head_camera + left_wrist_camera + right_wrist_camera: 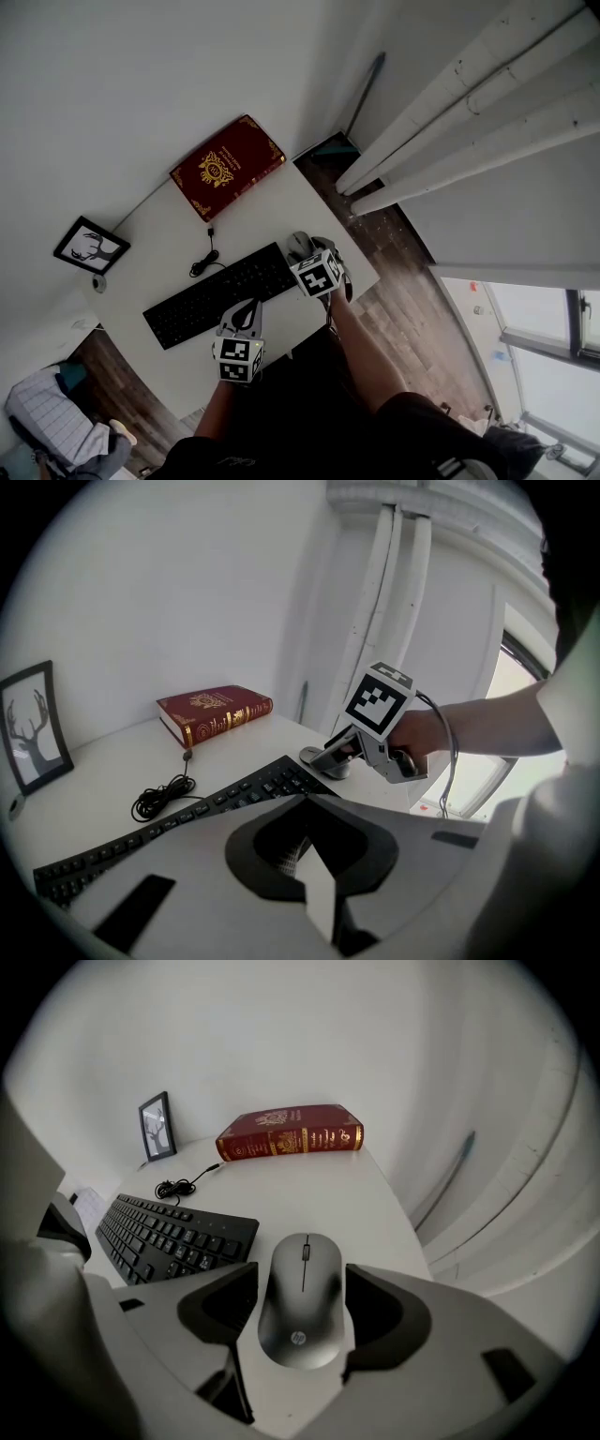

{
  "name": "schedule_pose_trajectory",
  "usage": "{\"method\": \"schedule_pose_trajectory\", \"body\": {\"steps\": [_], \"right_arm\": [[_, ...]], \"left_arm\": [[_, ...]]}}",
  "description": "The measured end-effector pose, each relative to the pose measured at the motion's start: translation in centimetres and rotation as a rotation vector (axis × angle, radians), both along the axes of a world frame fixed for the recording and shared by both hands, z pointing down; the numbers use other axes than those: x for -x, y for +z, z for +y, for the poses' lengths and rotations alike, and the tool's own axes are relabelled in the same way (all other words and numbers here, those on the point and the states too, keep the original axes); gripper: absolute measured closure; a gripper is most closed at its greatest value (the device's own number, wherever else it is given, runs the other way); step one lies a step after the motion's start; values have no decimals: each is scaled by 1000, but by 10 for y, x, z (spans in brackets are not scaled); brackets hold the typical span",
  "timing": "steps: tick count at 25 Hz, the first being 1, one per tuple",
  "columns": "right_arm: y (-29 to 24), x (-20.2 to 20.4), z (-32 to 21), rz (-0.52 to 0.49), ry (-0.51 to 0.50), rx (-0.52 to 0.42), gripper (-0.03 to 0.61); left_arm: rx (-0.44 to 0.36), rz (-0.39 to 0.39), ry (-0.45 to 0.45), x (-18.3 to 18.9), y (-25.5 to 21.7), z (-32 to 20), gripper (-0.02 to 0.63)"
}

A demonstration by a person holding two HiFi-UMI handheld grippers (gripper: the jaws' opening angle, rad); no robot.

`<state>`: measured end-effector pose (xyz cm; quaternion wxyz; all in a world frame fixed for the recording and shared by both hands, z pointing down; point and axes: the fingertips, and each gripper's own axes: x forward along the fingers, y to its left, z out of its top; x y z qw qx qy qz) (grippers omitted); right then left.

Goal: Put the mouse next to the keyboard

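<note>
A grey mouse (300,1335) lies flat on the white desk (169,234), just off the right end of the black keyboard (173,1237). My right gripper (300,1283) straddles the mouse, one jaw along each flank, open, pads not pressing. From overhead, the mouse (299,243) pokes out beyond that right gripper (306,251) beside the keyboard (220,292). My left gripper (247,311) hovers over the keyboard's near edge, shut and empty. The left gripper view has its tips (315,885) together, and the mouse (323,759) shows beneath the other tool.
A red book (227,167) lies at the desk's back. A framed picture (91,246) stands at far left, near a coiled black cable (204,262). White pipes (469,103) run on the right. The desk edge and wooden floor (403,281) lie right of the mouse.
</note>
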<state>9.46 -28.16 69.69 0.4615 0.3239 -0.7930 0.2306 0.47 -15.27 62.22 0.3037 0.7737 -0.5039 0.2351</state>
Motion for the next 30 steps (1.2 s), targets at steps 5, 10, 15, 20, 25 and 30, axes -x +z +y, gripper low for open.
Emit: {"method": "schedule_pose_trajectory", "body": {"steps": [5, 10, 15, 20, 25, 30], "right_arm": [[-23, -2, -1, 64, -10, -110, 290], [-57, 25, 10, 60, -18, -231, 293], [-95, 65, 34, -21, -67, -379, 546], [-116, 104, 68, -121, -125, -409, 558], [-122, 124, 99, -142, -125, -423, 558], [-133, 120, 113, -165, -107, -451, 558]], "left_arm": [[-18, 8, 1, 10, -6, 9, 612], [-54, 35, 11, 20, -15, 17, 612], [-96, 56, 7, 35, -26, 28, 612], [-134, 68, 7, 51, -35, 38, 612], [-174, 97, -35, 67, -47, 40, 612], [-207, 92, -41, 69, -56, 41, 612]]}}
